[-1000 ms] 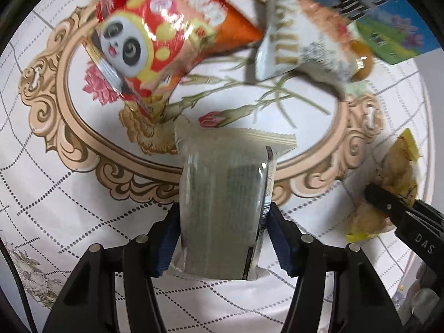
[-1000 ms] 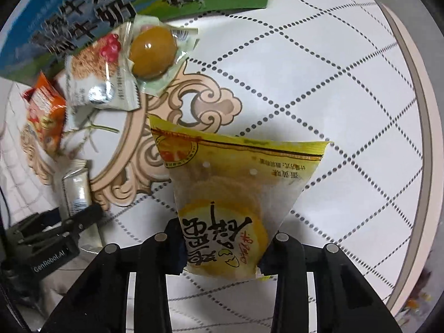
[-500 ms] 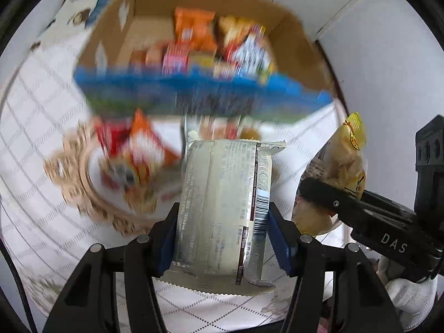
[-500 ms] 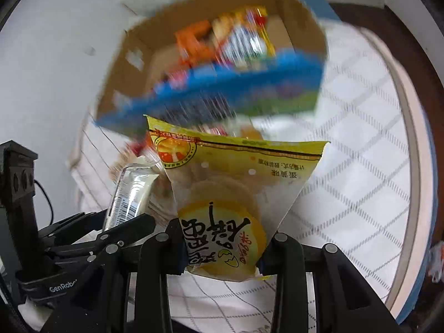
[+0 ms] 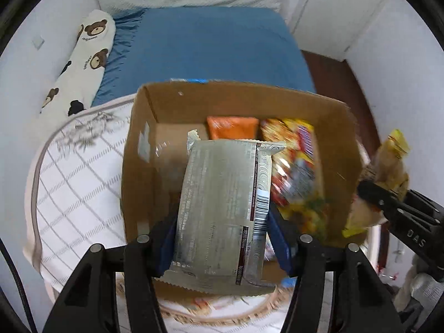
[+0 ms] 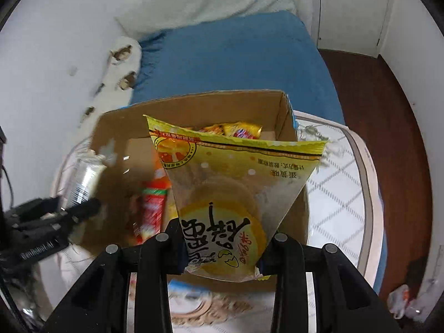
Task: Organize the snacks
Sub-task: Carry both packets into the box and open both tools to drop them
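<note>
— Quilted white surface lies under you; what does your left tool carry?
— It's clamped on a silver packet, nearest, at six o'clock, over the cardboard box.
— And your right tool?
— Clamped on the yellow cake bag. Beyond, snacks fill the box; a blue bed lies at twelve.

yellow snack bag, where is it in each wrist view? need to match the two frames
Left wrist: yellow bag at the right edge, pinched in the right hand-held gripper, beside the box's right wall.
Right wrist: yellow bag centre frame, filling the foreground between the gripper's fingers, in front of the box.
Shared landmark: open cardboard box of snacks, blue bed behind it.
</note>
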Demonstrator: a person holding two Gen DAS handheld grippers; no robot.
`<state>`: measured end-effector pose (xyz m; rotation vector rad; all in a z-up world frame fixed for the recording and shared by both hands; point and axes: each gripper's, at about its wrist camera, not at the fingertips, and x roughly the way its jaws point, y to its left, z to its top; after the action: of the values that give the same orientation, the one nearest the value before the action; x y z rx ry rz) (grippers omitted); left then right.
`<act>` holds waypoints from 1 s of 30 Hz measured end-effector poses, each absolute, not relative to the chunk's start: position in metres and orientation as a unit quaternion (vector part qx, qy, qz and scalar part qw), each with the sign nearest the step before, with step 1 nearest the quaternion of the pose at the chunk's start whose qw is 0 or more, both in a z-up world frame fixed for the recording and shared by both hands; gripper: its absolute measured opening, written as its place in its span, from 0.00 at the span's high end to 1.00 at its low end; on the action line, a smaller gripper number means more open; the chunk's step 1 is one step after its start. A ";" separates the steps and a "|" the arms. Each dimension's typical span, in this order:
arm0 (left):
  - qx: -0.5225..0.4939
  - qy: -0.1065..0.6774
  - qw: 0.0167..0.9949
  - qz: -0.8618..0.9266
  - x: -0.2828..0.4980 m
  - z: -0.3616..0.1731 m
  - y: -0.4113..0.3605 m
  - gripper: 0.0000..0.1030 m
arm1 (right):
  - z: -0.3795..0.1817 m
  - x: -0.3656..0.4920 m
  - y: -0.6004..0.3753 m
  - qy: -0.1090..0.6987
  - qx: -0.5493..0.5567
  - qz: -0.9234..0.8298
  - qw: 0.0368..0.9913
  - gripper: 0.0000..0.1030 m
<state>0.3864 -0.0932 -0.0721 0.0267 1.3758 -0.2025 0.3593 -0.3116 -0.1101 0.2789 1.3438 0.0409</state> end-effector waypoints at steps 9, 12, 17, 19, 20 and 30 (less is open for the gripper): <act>0.029 0.681 0.729 -0.065 0.453 -0.134 -0.098 0.44 | -0.185 0.426 -0.320 0.678 0.093 -0.009 0.729 0.60; 0.024 0.691 0.720 -0.058 0.464 -0.149 -0.099 0.34 | -0.197 0.425 -0.322 0.687 0.089 -0.022 0.721 0.08; 0.013 0.686 0.725 -0.058 0.474 -0.155 -0.100 0.11 | -0.198 0.424 -0.320 0.682 0.096 -0.023 0.724 0.08; 0.018 0.683 0.728 -0.057 0.475 -0.155 -0.102 0.11 | -0.199 0.424 -0.319 0.681 0.100 -0.026 0.725 0.08; 0.018 0.682 0.729 -0.058 0.475 -0.154 -0.102 0.11 | -0.201 0.423 -0.319 0.679 0.099 -0.029 0.727 0.08; 0.015 0.660 0.748 -0.063 0.450 -0.133 -0.102 0.11 | -0.177 0.406 -0.301 0.665 0.088 -0.030 0.741 0.08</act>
<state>0.4505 -0.1020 -0.1332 0.0329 1.4435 -0.1372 0.4056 -0.3012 -0.1768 0.1936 1.4574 -0.0653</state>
